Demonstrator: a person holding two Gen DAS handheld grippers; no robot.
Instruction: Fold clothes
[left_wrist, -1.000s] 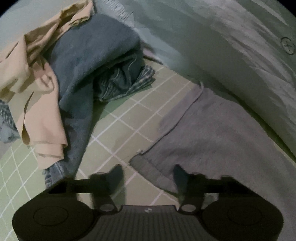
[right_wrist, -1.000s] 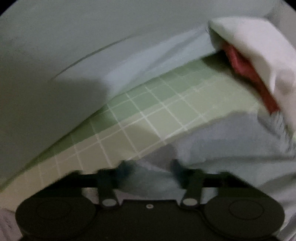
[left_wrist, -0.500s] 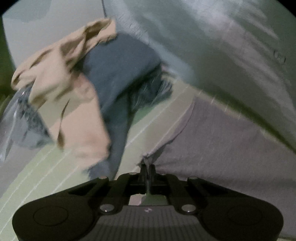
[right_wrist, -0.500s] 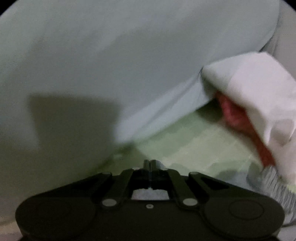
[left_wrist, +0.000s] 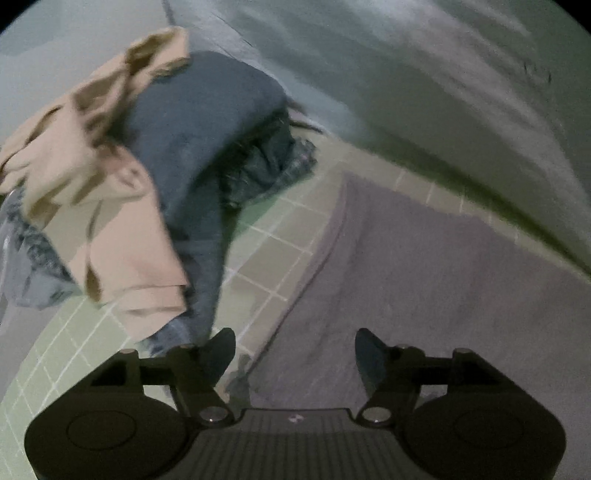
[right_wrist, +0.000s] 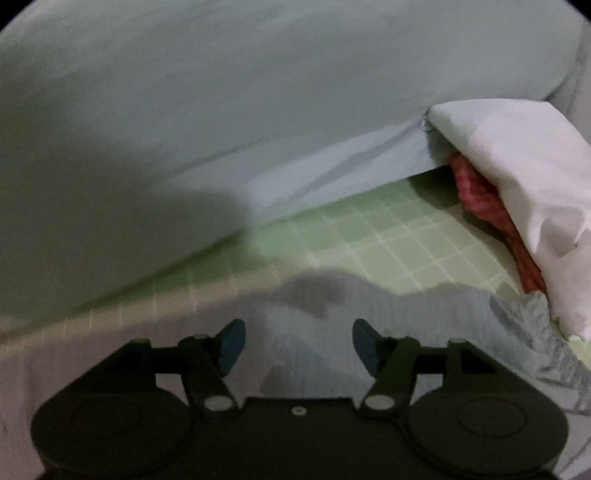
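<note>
A grey garment (left_wrist: 436, 280) lies flat on the green checked sheet (left_wrist: 273, 254), filling the right half of the left wrist view. Its near left corner (left_wrist: 240, 373) sits crumpled just inside the left finger. My left gripper (left_wrist: 295, 350) hovers over that edge, its jaws opening with nothing pressed between them. In the right wrist view the same pale grey garment (right_wrist: 424, 317) spreads under my right gripper (right_wrist: 298, 343). Those jaws are opening too, and the cloth lies below the blue pads (right_wrist: 231, 345), not pinched.
A heap of clothes rises at the left: a tan garment (left_wrist: 110, 206) over a dark blue one (left_wrist: 207, 140), with denim (left_wrist: 269, 166) below. A white cloth (right_wrist: 517, 177) over a red one (right_wrist: 484, 199) lies at the right. A pale wall of bedding (right_wrist: 221, 110) stands behind.
Both grippers were shut on the garment's edge half a second ago and have now opened and let it go. The garment lies flatter and both views have shifted slightly.
</note>
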